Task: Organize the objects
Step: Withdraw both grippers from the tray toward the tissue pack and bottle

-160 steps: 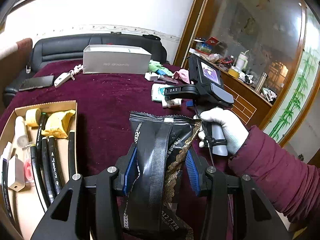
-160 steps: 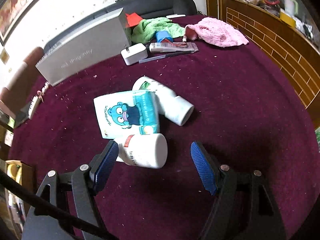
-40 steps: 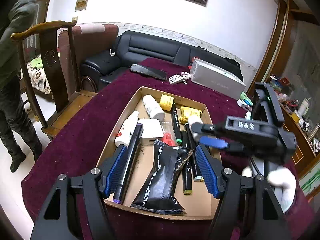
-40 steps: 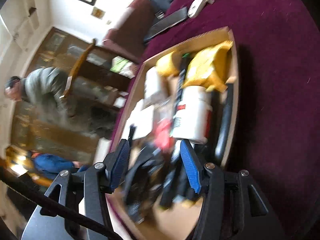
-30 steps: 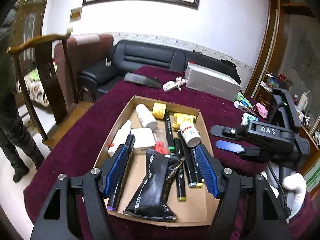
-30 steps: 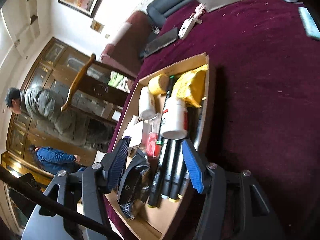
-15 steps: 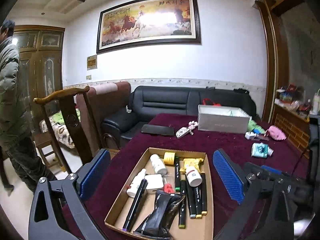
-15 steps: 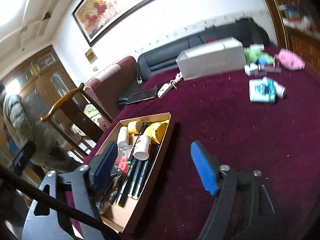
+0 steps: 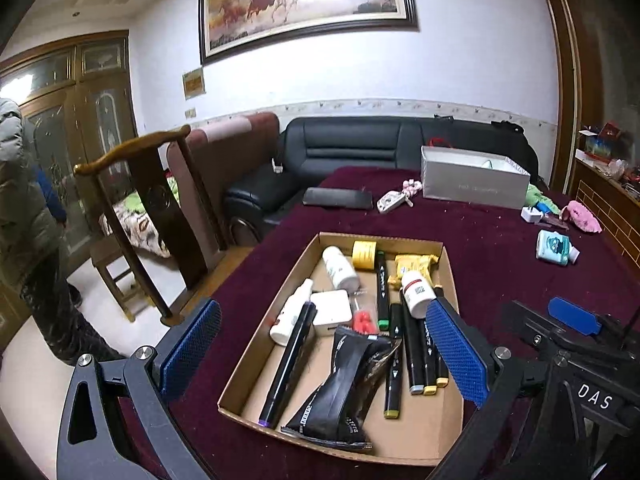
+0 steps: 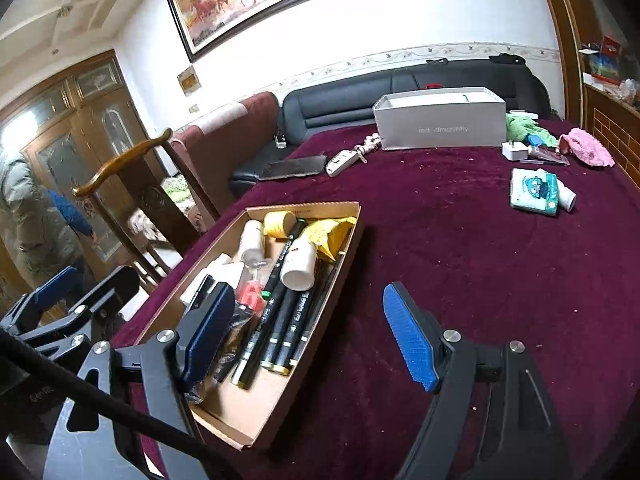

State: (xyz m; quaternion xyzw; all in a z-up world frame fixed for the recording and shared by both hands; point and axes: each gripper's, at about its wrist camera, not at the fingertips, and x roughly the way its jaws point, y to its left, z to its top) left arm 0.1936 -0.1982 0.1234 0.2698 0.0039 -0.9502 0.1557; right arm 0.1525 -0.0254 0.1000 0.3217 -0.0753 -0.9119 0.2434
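Two tools spread empty above cardboard tray, tissue pack well apart

one cardboard tray, three white bottles, one black pouch, one grey box

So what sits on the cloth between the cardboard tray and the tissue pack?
Nothing but bare maroon cloth with a few crumbs between the cardboard tray and the tissue pack; the right wrist view shows it best.

White walls carry a framed horse painting – below it a black leather sofa, a wooden chair, glass-fronted wooden cabinets.
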